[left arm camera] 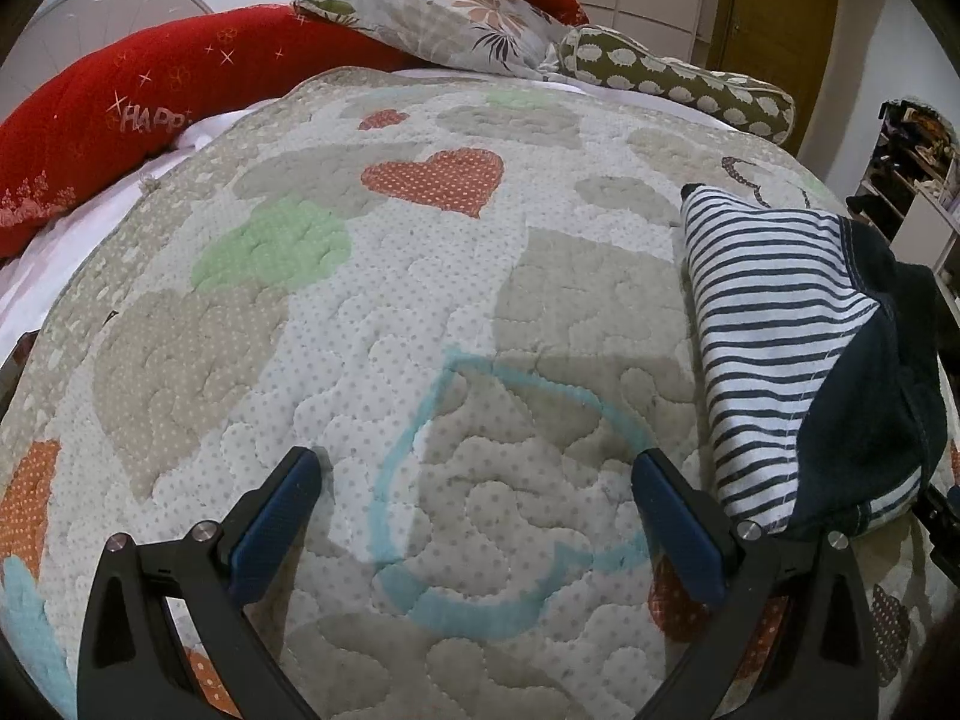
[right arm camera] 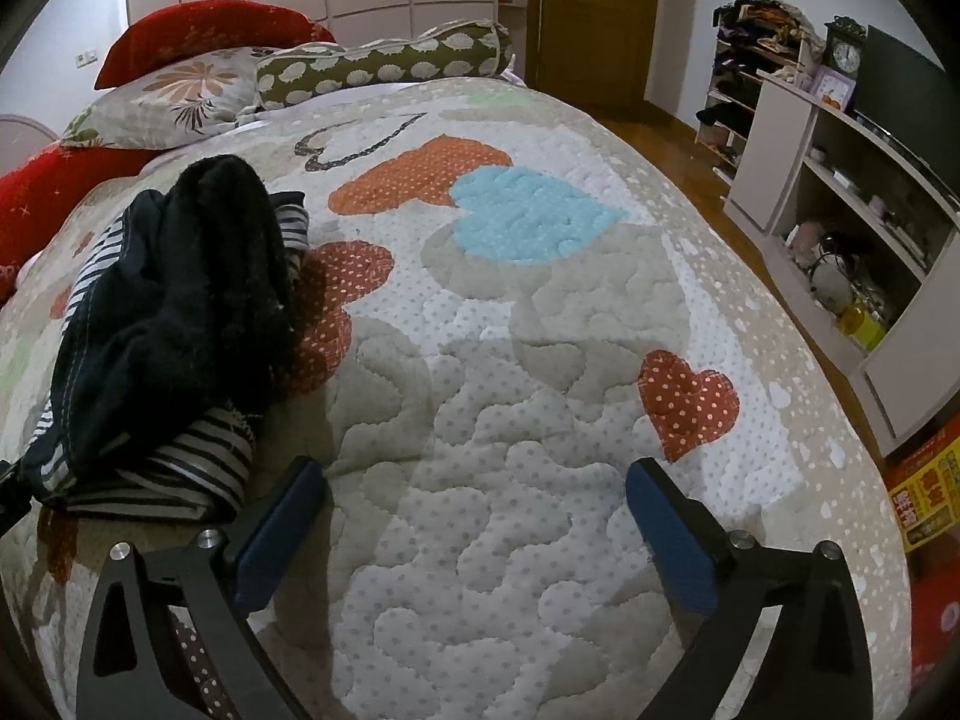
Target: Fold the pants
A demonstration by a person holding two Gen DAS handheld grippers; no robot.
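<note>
The pants (left arm camera: pixel 780 348) are a bunched heap of dark navy cloth with a blue-and-white striped lining, lying on the quilted bed cover (left arm camera: pixel 420 300). In the left wrist view they lie at the right, just beyond my right finger. In the right wrist view the pants (right arm camera: pixel 168 324) lie at the left, beside my left finger. My left gripper (left arm camera: pixel 474 510) is open and empty above the quilt. My right gripper (right arm camera: pixel 474 516) is open and empty above the quilt, right of the heap.
Red, floral and olive pillows (left arm camera: pixel 456 24) lie at the head of the bed. The bed's right edge (right arm camera: pixel 840 480) drops to a wooden floor. A white shelf unit (right arm camera: pixel 840 210) with clutter and a red box (right arm camera: pixel 930 492) stand to the right.
</note>
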